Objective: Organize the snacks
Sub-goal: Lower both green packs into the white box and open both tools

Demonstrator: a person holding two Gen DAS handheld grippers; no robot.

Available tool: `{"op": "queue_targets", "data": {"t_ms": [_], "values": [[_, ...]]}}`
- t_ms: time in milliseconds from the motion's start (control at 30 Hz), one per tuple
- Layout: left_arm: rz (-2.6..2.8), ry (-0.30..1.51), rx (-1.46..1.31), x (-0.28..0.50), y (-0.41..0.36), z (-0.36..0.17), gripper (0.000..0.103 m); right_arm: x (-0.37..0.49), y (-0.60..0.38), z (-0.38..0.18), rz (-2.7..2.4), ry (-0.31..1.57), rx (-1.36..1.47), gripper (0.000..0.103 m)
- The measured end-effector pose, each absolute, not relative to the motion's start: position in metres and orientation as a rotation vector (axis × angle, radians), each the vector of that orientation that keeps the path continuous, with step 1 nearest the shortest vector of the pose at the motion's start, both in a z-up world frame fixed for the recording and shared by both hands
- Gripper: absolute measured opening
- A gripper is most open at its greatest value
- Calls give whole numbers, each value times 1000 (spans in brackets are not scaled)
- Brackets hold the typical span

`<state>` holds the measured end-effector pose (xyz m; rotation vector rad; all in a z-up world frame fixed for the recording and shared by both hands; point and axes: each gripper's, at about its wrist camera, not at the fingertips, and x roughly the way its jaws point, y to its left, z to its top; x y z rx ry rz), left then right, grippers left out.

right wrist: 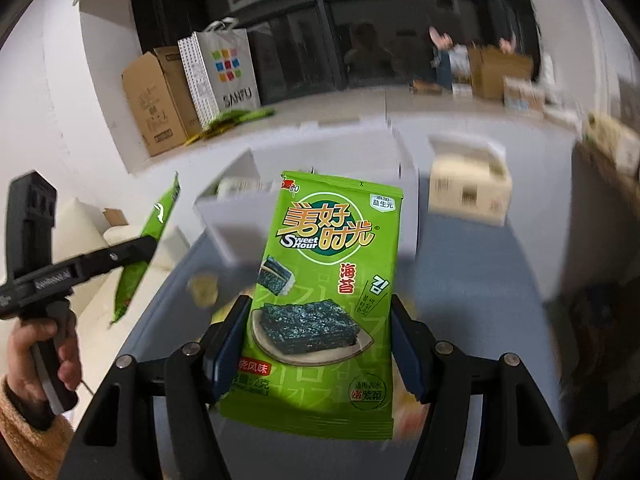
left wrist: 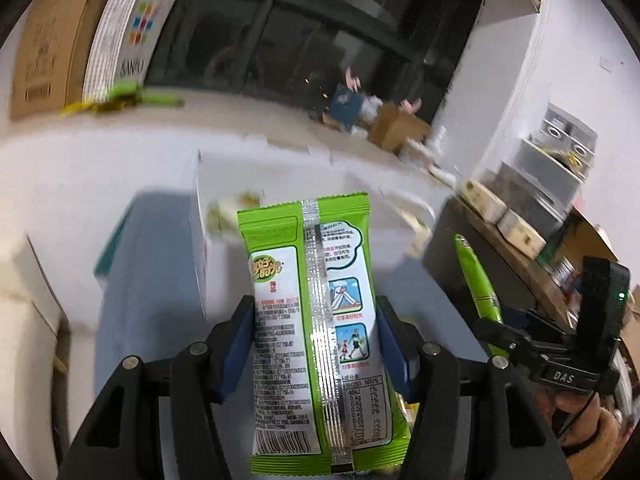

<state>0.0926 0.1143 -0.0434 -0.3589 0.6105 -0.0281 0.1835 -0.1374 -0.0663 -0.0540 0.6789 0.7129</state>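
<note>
The seaweed packet [right wrist: 326,300], flat glossy green foil, stands upright between the blue pads of my right gripper [right wrist: 320,344], which clamps it. My left gripper [left wrist: 316,348] clamps a second packet [left wrist: 316,320], its silver back seam facing me.

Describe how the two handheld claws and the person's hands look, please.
Both the left claw and the right claw have black plastic frames with silver rivets and dark blue fingers. The right claw's body carries white "DAS" lettering and a green light. Each hand wears a fuzzy tan sleeve.
</note>
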Motion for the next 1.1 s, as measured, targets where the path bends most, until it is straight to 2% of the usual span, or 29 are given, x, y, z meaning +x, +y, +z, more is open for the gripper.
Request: {"op": "queue_targets", "data": {"t_ms": [233,500,533,567,600,633,667,900,1100], "values": [[-4,583,-349,187,150,6,63,273,-87,-32,755,681,-55,70],[44,666,-309,277,169,2,64,355,-41,-29,738,744,-135,70],[45,680,-310,284,172,-2,74,362,-38,-30,729,755,-144,72],[47,707,-303,291,173,-9,90,366,-36,-31,715,764,-149,74],[65,737,-303,297,176,-13,101,371,-35,-33,695,774,-150,85],[95,763,-318,300,181,-19,103,375,-35,-35,672,787,-144,99],[106,773,-337,302,184,-24,103,378,-37,-37,659,802,-129,103],[106,782,-321,284,186,-34,103,372,-38,-46,677,781,-157,103],[106,714,-280,249,183,-15,103,347,-43,-35,702,738,-168,103]]}}
